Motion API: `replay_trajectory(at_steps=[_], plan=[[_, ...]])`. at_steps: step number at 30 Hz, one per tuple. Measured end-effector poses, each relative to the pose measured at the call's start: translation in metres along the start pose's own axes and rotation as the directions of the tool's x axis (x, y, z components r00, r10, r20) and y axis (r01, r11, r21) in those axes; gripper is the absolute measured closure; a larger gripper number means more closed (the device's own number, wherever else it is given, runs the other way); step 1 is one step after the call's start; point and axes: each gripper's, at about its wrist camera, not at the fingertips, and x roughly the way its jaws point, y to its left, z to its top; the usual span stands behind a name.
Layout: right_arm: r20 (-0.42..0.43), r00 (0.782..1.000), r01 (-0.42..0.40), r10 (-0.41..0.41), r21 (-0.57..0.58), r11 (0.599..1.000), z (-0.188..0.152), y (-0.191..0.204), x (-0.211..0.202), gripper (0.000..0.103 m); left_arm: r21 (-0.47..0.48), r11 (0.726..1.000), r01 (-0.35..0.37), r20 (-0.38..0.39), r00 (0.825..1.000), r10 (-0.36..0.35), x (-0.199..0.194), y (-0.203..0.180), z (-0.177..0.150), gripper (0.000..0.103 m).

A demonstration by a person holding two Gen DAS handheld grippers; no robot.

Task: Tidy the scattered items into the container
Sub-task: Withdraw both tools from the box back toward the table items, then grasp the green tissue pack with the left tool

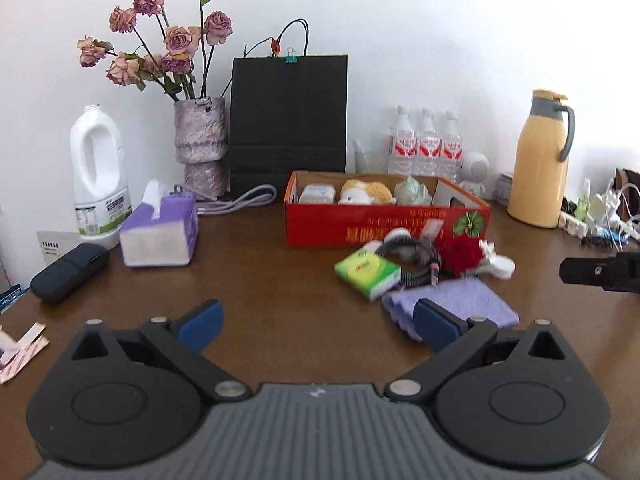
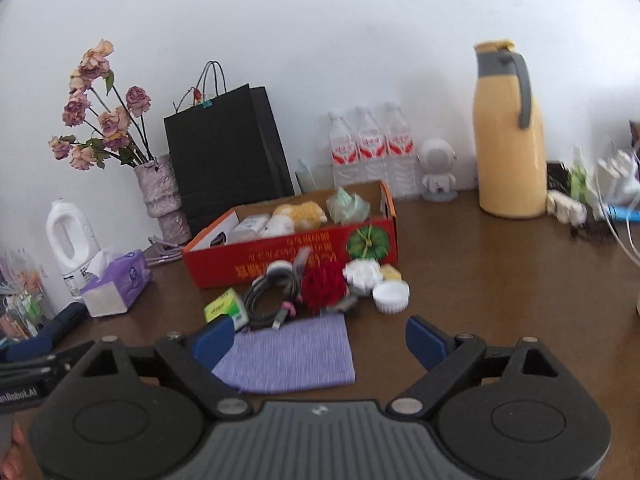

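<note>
The red box (image 1: 384, 228) hides the lower parts of the plush toy (image 1: 366, 193) and the packets inside it. Its printed text is too blurred to read. At three o'clock, the cable clutter (image 2: 604, 208) smears into the picture's edge. The purple cloth (image 2: 292, 356) is partly covered by the right gripper's left finger (image 2: 214, 340).
</note>
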Motion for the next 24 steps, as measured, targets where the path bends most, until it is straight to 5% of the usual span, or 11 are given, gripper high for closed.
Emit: replay_trajectory(at_steps=[5,11,18,24], plan=[[-0.080,0.996,0.031,-0.032,-0.009,0.999,-0.042,-0.003,-0.027,0.011,0.023,1.000,0.005,-0.069,0.998,-0.003,-0.021,0.000,-0.027,0.000],[-0.075,0.996,0.045,-0.049,-0.051,0.998,-0.037,0.002,-0.017,0.012,0.018,1.000,0.015,-0.066,0.998,-0.014,-0.008,-0.004,-0.018,0.000],[-0.037,0.998,0.035,-0.042,-0.156,0.987,0.002,0.007,0.017,0.021,0.028,0.997,0.066,-0.065,0.996,-0.064,0.030,-0.012,0.004,0.000],[-0.064,0.992,-0.113,0.106,-0.120,0.986,0.065,0.010,0.097,0.028,-0.041,0.997,0.062,-0.071,0.995,-0.064,0.113,-0.019,0.043,0.000]])
